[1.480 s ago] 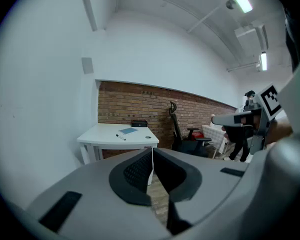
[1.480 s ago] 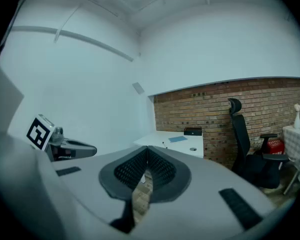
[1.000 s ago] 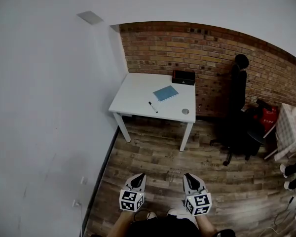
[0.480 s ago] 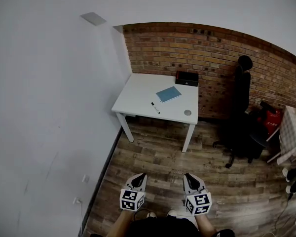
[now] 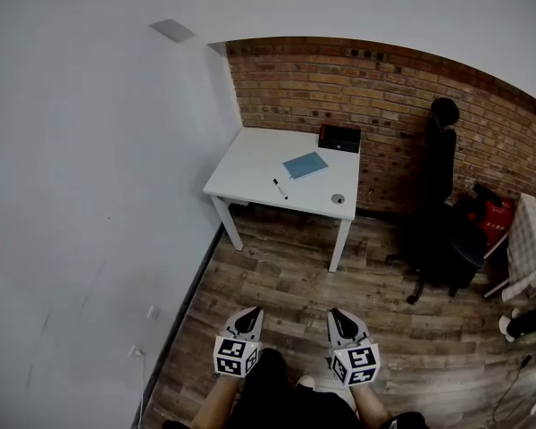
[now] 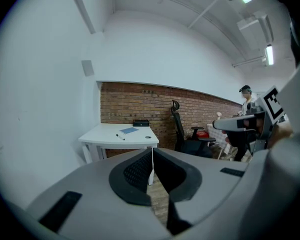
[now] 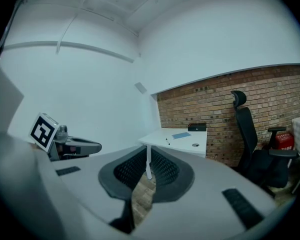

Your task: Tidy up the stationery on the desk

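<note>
Across the room stands a white desk [image 5: 250, 170] in the corner by the brick wall. A blue notebook [image 5: 305, 164], a black pen [image 5: 279, 189], a small round object [image 5: 338, 199] and a black box [image 5: 339, 137] lie on it. Both grippers hang low over the wooden floor, far from the desk. My left gripper [image 5: 248, 315] is shut and holds nothing, and so is my right gripper [image 5: 337, 315]. The left gripper view looks past the left gripper [image 6: 152, 156] to the desk [image 6: 102, 134]. The right gripper view looks past the right gripper [image 7: 149, 156] to the desk [image 7: 155, 138] and notebook [image 7: 181, 135].
A black office chair [image 5: 442, 204] stands right of the desk against the brick wall [image 5: 384, 88]. Red items [image 5: 487, 217] and a checked cloth [image 5: 529, 248] sit at the far right. A person [image 6: 247, 101] stands there. A white wall [image 5: 89, 195] runs along the left.
The desk has shifted slightly right in the head view, and both grippers sit a little lower. Their jaws stay shut.
</note>
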{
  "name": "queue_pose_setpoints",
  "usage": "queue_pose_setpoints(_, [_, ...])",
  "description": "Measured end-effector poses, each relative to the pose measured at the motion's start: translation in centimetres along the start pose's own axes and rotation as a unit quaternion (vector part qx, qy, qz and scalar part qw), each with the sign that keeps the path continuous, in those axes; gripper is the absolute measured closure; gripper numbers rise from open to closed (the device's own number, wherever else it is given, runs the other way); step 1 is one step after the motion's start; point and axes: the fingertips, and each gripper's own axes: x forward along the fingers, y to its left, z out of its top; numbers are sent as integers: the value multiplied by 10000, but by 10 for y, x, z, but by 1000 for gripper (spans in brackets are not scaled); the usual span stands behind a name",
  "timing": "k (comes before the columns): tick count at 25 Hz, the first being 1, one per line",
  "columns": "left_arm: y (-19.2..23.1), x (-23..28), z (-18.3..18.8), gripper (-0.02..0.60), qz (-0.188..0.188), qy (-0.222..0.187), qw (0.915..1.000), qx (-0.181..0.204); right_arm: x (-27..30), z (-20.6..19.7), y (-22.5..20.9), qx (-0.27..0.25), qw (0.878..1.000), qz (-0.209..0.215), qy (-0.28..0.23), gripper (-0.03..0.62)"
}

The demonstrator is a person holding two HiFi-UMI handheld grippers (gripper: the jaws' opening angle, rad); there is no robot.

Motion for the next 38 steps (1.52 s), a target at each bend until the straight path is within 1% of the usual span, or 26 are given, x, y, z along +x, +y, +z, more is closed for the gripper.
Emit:
queue_pose_setpoints(4, [-11, 0, 4, 565, -30, 3, 10000, 49, -9, -8, -5, 137, 9999, -12, 55, 569])
queue_pose_setpoints(13, [-28, 2, 0, 565, -103, 89, 9998, 132, -25, -16, -16, 279, 9995, -114, 29, 569])
queue_pose_setpoints(23, [-25, 14, 3, 565, -90, 49, 9999, 76, -12, -16, -19, 211, 9997, -57, 59, 569])
queue_pose_setpoints(29, [-17, 40, 7, 565, -154, 33, 9999, 27, 5, -10, -30, 72, 9999, -103, 94, 569])
queue_pose_setpoints(34, [-16, 70, 10, 565, -315, 33, 9995, -29, 25, -5, -49, 33, 9997, -173, 161, 569])
queue_pose_setpoints(38, [0, 97, 14, 565, -383, 77, 9992, -47, 53, -2, -57, 55, 9996, -194, 201, 569])
